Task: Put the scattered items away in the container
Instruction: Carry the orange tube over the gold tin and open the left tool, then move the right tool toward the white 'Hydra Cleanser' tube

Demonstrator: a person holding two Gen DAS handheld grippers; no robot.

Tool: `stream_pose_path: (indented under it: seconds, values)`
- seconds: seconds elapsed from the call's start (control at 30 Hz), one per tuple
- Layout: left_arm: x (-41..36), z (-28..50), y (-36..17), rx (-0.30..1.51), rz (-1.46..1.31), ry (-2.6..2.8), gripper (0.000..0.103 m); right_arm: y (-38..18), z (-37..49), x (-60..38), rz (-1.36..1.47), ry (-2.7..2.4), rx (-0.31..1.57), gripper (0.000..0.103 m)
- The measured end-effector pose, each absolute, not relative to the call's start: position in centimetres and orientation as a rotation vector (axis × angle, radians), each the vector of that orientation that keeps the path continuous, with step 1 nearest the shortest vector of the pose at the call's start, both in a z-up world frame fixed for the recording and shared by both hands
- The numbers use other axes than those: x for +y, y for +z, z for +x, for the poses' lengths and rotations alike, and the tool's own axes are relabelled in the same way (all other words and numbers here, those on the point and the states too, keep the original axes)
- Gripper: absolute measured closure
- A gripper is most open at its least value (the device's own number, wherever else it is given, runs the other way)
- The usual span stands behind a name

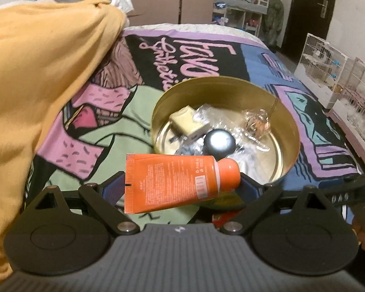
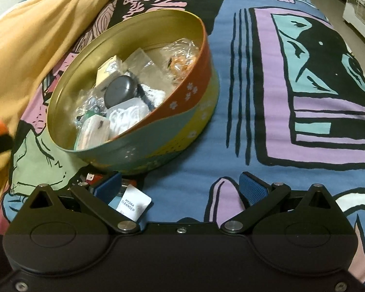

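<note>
One orange tube (image 1: 180,182) lies crosswise in my left gripper (image 1: 182,185), clamped, tin (image 1: 289,131) just ahead; right gripper (image 2: 180,189) gapes empty.

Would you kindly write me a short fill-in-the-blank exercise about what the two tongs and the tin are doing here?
1. The left tongs hold an ____ tube.
2. The right tongs are ____ and hold nothing.
3. The round tin rests on a printed ____.
4. A white sachet by the right tongs reads "HYDRA ____".

Missing words: orange; open; blanket; CLEANSER
</note>
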State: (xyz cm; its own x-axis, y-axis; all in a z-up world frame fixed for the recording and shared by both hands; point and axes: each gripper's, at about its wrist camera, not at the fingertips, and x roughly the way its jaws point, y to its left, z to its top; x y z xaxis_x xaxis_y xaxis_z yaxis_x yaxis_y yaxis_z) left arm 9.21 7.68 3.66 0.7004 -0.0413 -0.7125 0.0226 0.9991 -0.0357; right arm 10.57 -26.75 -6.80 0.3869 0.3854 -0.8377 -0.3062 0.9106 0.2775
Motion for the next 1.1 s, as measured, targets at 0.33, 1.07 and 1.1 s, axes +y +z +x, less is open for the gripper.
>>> stream_pose_path:
  seconds: [0.33,1.07,1.1]
  values:
    - [4.9,12.7,5.3,0.767,0.003,-0.067,0.009,-7.4,10.7,-26.5,0.098,0.492,1.128,0.000]
    - [5.0,17.5,4.7,0.805,-0.087,-0.047,0.000,-8.0,10.1,-25.1,0.053,0.614,1.155,0.000]
    - [5.4,17.1,4.6,0.809,-0.087,-0.049,0.000,-8.0,10.1,-25.0,0.050,0.621,1.152,0.000]
